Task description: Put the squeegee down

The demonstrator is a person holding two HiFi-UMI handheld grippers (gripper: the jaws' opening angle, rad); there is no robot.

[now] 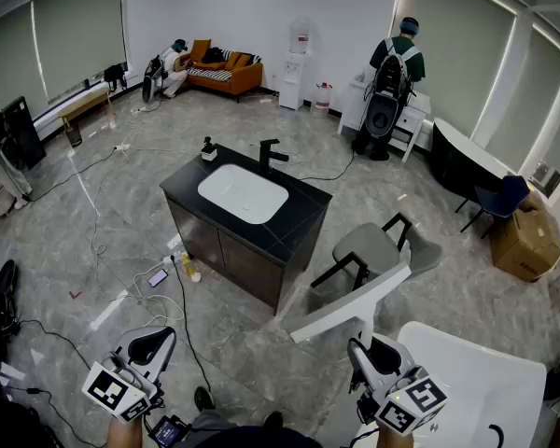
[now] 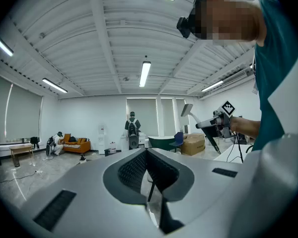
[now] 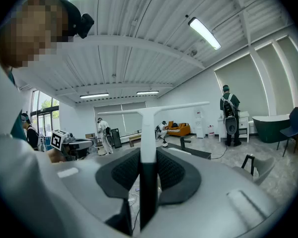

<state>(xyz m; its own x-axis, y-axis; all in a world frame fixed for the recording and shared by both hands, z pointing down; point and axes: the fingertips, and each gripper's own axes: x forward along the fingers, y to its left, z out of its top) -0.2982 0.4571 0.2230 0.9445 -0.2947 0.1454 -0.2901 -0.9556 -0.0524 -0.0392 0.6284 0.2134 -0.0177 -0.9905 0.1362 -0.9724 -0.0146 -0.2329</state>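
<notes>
**A:** Where was the squeegee?

**B:** It was off the ground, clenched in the right gripper. That put it nearer than the sink cabinet, to its right and well apart from it. The jaws were clamped on the dark lower handle. The white stem and long crossbar stood clear above them.

**A:** And the other hand?

**B:** The left gripper had its jaws drawn together on nothing. It was nearer than the cabinet and to its left.

**A:** How did you expect the squeegee to handle?

**B:** Light and stiff, I judged, with a slim handle and a rigid bar. It probably had a softer wiping edge, but I couldn't make one out. The wide bar sat far from the grip, so it would likely swing or twist on a smooth handle. Taking it by the handle seemed right. I'd have laid the bar down first and let go only once it rested.

**A:** Where could it go?

**B:** The white table, nearer than the cabinet and to its right, looked the closest surface. The cabinet's own top was another option. Both are only guesses.

**A:** Counts?

**B:** There was one squeegee, two grippers, and one cabinet with one basin and one tap. One grey chair stood just beside the cabinet's right corner. Beyond the cabinet were one standing person and one seated person.
</notes>
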